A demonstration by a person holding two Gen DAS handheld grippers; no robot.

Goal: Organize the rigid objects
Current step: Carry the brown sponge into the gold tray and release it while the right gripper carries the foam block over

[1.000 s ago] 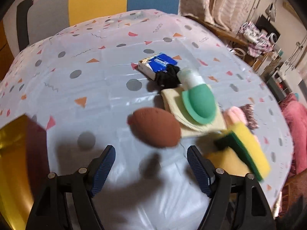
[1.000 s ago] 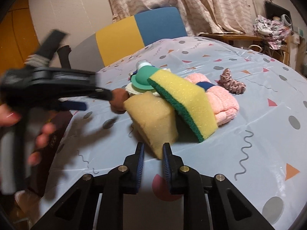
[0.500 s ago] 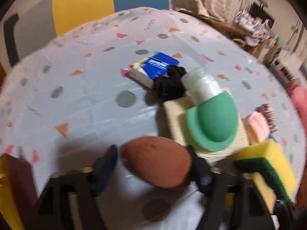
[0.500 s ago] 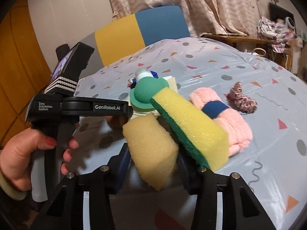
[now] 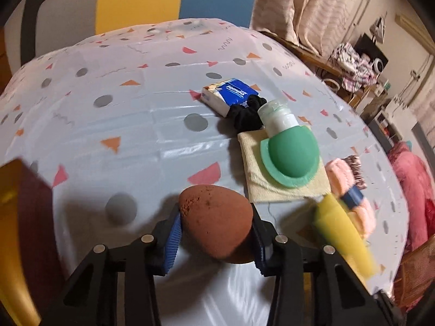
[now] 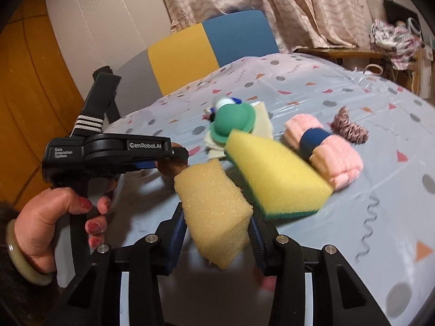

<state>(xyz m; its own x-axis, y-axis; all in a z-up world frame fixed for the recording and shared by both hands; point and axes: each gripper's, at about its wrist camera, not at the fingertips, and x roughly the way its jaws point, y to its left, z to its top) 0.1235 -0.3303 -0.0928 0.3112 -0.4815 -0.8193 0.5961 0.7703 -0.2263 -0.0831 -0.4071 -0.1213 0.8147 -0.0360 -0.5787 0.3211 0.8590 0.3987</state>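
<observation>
My left gripper (image 5: 216,240) is shut on a brown egg-shaped sponge (image 5: 216,229), held just above the table. My right gripper (image 6: 217,240) is shut on a yellow foam block (image 6: 214,212), lifted off the table. A yellow-and-green scouring sponge (image 6: 274,179) lies tilted and blurred just beyond the block; it also shows in the left wrist view (image 5: 344,231). A green-capped bottle (image 5: 288,146) lies on a pale yellow cloth (image 5: 258,176). The left gripper body (image 6: 114,152) shows in the right wrist view, to the left of the block.
A blue tissue pack (image 5: 229,95) and a black scrunchie (image 5: 246,115) lie behind the bottle. A rolled pink towel with a blue band (image 6: 323,149) and a mauve scrunchie (image 6: 349,126) lie to the right. A chair (image 6: 206,46) stands behind the patterned table (image 5: 108,108).
My left gripper moved forward and closed on the brown sponge. My right gripper opened, moved forward and closed on the yellow foam block, lifting it. The scouring sponge tipped over.
</observation>
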